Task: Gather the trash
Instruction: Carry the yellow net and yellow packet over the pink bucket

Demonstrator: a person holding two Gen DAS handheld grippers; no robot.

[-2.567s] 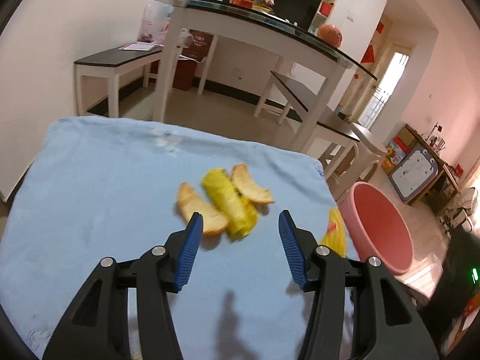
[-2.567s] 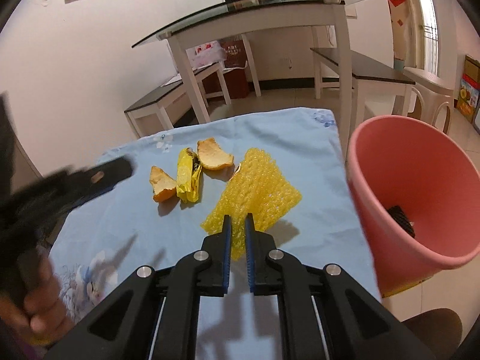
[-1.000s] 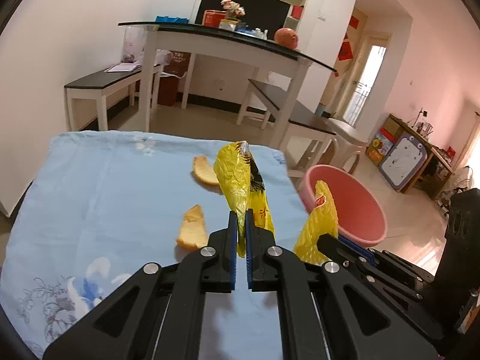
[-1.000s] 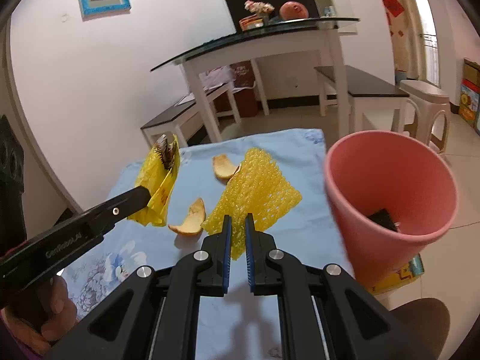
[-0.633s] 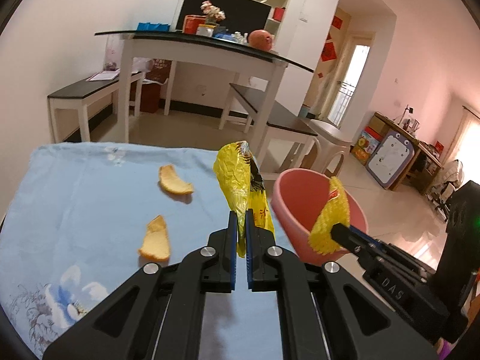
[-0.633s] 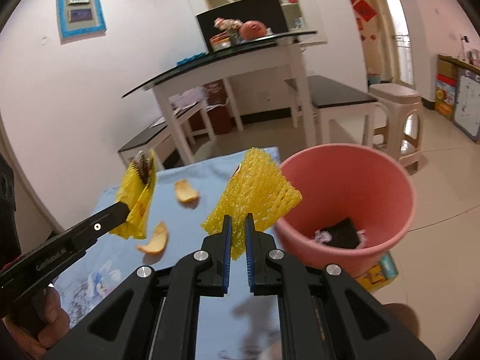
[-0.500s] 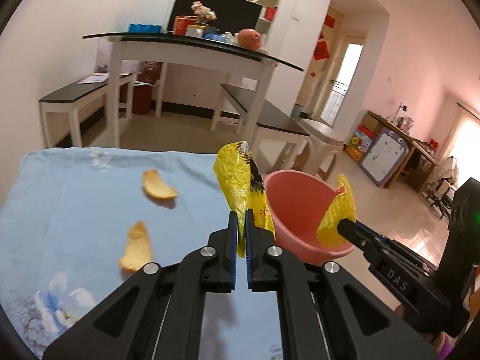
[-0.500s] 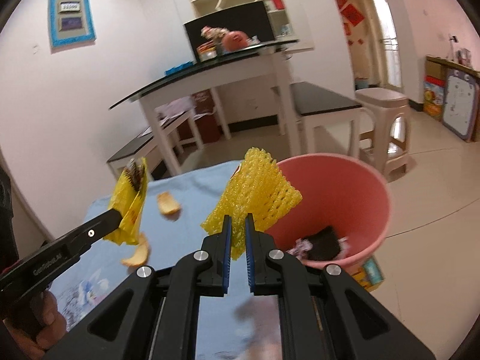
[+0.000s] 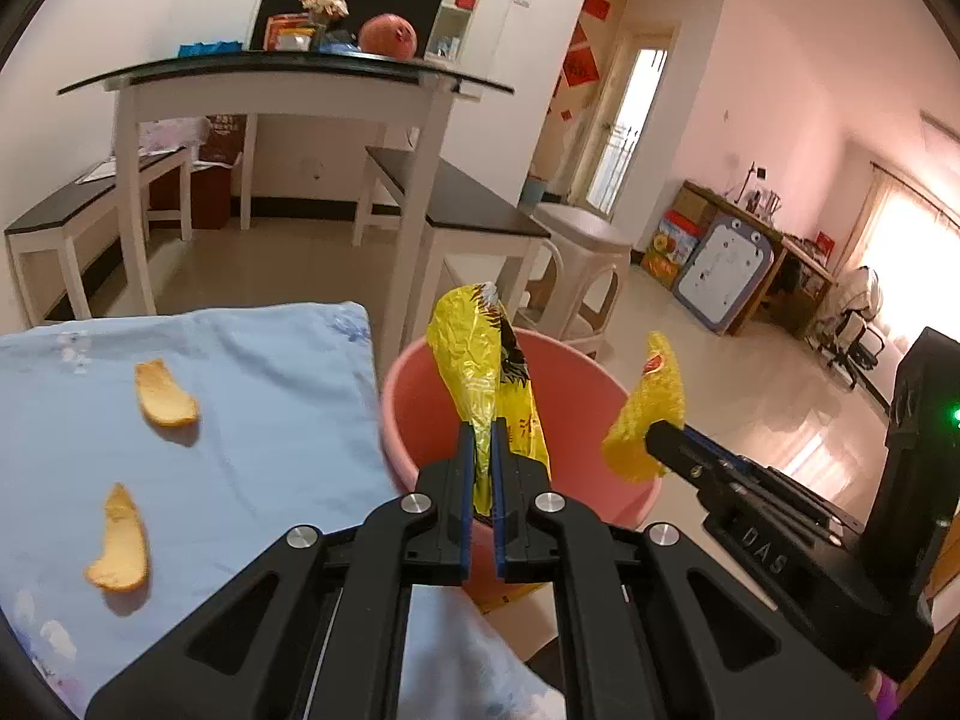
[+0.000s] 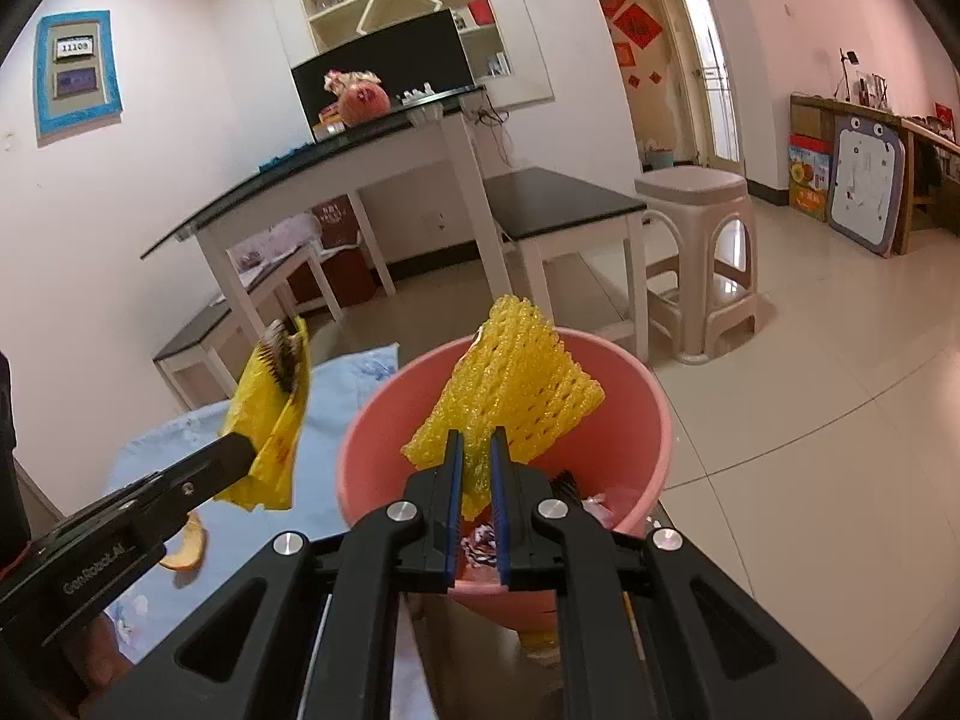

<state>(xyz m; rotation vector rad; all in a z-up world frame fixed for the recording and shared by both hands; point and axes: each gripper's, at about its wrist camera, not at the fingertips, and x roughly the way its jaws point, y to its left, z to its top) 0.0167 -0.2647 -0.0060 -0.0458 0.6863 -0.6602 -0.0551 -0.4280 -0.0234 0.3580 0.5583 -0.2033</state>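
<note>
The bucket (image 9: 420, 414) stands on the floor just beside the right edge of the counter (image 9: 270, 420). Two peels lie apart on the counter, one (image 9: 162, 396) farther back, one (image 9: 120, 540) nearer. The left gripper (image 9: 480, 450) holds a wrapper (image 9: 480, 372) over the bucket; to its right the right gripper (image 10: 477, 468) holds a foam net (image 10: 516, 390) over it too. Scraps (image 10: 594, 504) lie inside. A stool (image 10: 696, 264) stands behind the bucket.

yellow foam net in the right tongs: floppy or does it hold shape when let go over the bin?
The yellow foam net likely holds shape: it stands up above the right tongs unsupported. Open mesh suggests it is very light, so it may drift or catch on the pink bin rim.
</note>
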